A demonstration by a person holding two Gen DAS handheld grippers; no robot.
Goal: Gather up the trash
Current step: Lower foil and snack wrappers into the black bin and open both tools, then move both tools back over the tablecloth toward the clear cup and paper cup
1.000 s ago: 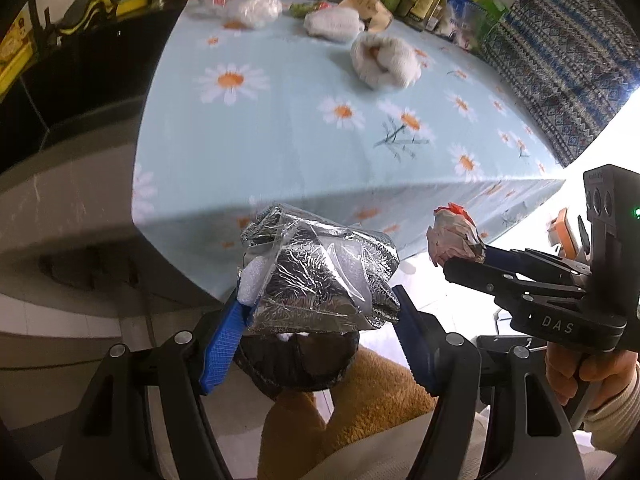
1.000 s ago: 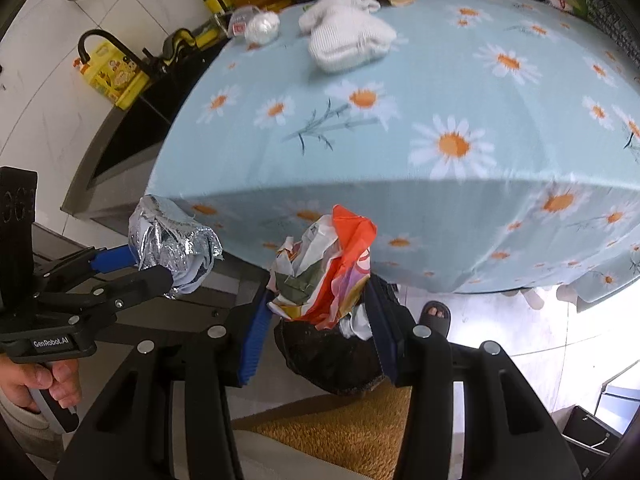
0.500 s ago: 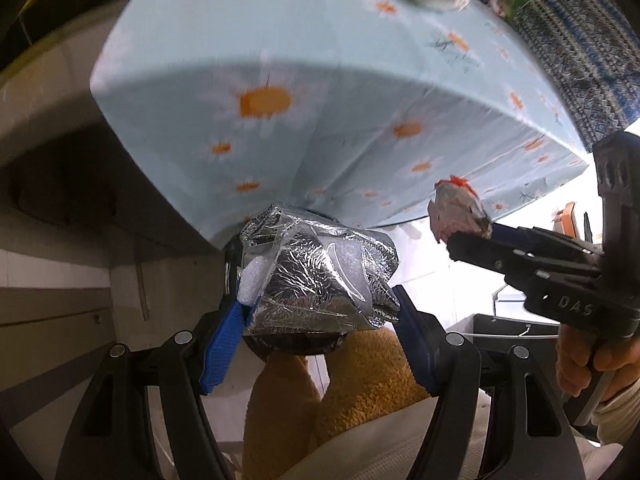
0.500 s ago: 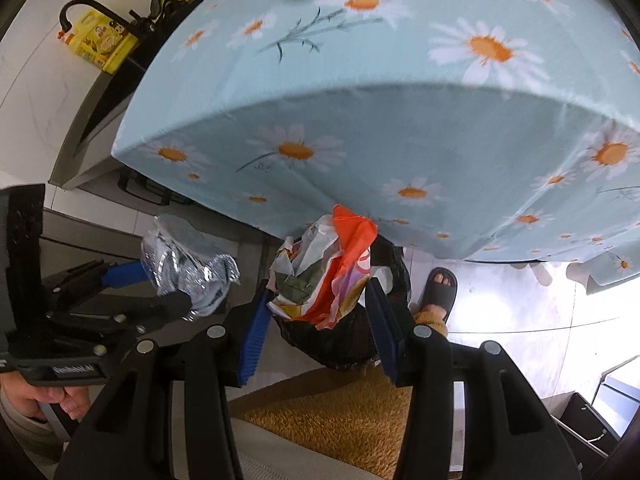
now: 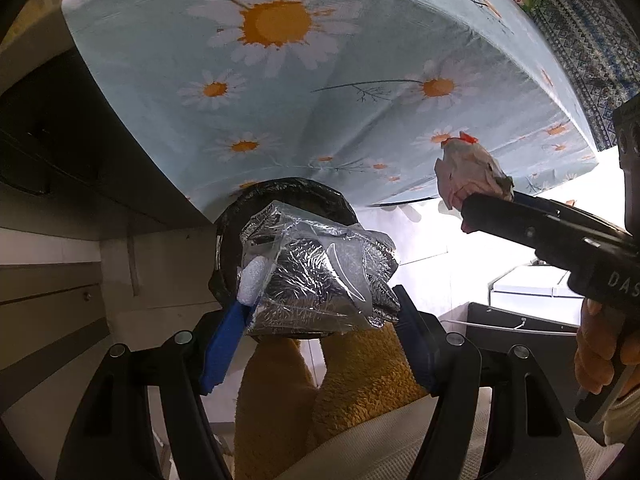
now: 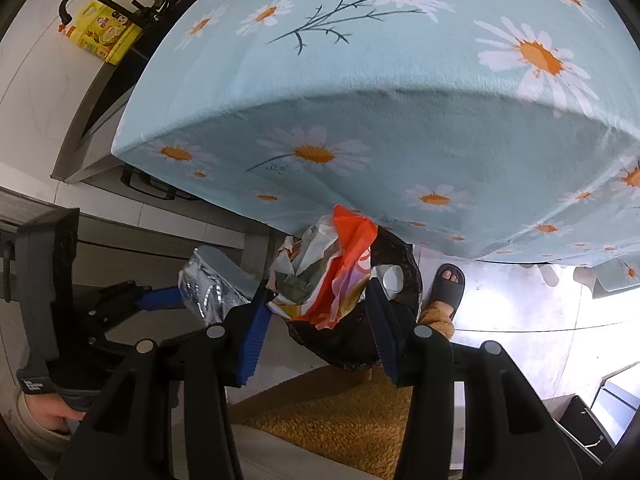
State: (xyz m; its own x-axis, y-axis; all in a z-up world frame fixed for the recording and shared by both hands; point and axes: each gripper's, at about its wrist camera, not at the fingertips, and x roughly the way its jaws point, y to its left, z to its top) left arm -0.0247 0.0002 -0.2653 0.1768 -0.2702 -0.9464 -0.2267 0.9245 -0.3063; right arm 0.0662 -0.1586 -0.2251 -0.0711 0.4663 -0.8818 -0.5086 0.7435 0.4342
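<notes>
My left gripper (image 5: 320,300) is shut on a crumpled silver foil wrapper (image 5: 316,280) and holds it just above a bin lined with a black bag (image 5: 296,192) under the table edge. My right gripper (image 6: 320,300) is shut on a crumpled orange and white wrapper (image 6: 328,268), over the same black bin (image 6: 396,256). The right gripper and its wrapper (image 5: 468,176) also show at the right of the left wrist view. The left gripper's foil (image 6: 212,284) shows at the left of the right wrist view.
A table under a light blue daisy cloth (image 5: 320,80) overhangs the bin. A yellow oil bottle (image 6: 104,32) stands on a dark counter at the left. My slippered foot (image 6: 448,288) and legs in yellow fleece (image 5: 360,384) are beside the bin.
Both grippers have dropped from table height to below the table edge, carrying their wrappers down over the black bin. The jaws stayed shut.
</notes>
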